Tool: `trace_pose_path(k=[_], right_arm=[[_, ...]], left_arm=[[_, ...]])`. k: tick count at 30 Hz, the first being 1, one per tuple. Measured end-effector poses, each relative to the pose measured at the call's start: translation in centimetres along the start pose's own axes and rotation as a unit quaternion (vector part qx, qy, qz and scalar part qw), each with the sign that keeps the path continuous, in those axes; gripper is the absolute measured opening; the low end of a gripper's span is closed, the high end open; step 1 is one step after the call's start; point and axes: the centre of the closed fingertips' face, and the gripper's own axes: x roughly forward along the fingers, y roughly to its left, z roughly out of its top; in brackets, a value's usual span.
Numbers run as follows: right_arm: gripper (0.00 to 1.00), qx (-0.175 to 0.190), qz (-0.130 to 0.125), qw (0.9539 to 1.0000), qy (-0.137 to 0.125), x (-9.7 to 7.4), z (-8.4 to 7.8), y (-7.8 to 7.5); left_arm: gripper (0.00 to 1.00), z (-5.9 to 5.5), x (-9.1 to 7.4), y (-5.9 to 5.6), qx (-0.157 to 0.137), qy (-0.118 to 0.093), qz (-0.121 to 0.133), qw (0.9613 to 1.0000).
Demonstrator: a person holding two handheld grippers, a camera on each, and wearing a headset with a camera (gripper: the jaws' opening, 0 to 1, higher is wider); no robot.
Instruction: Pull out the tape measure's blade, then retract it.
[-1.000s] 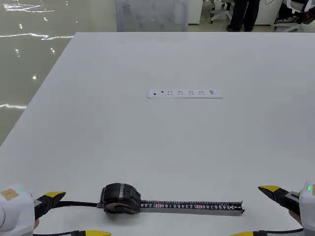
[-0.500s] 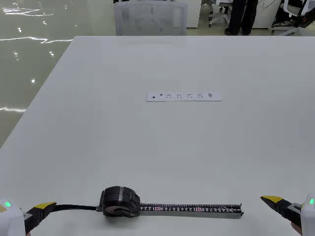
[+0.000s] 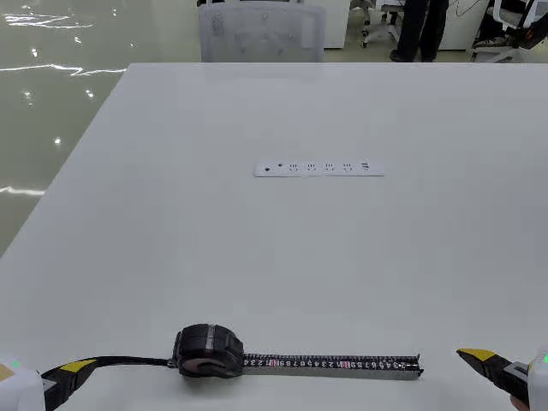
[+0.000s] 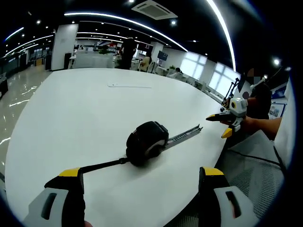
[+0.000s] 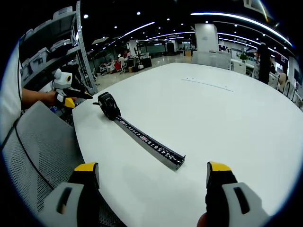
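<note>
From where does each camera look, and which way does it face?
Head view: on the person's head, facing forward and down at the tape measure; gripper tips in both bottom corners.
Left gripper view: along the open left gripper, toward its case.
Right gripper view: along the open right gripper, toward the blade end.
Shared: each gripper view shows the other gripper.

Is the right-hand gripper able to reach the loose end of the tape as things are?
Probably yes: the right gripper is open, and only bare table lies between it and the tape's end.
</note>
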Motion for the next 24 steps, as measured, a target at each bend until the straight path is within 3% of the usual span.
trace_pose_path(k=[14, 19, 24], right_arm=[[0.95, -0.004, 0.007, 1.0000, -0.006, 0.1, 0.6, 0.1], [0.95, -0.002, 0.007, 1.0000, -0.007, 0.2, 0.6, 0.1], [0.95, -0.003, 0.004, 0.9999, -0.012, 0.2, 0.9, 0.0]], left_arm=[[0.96, 0.9, 0.7, -0.7, -0.006, 0.002, -0.001, 1.0000], [0.96, 1.3, 1.3, -1.4, -0.002, 0.009, -0.004, 0.9999], [0.95, 1.6, 1.9, -1.3, -0.004, 0.012, 0.002, 0.9999]])
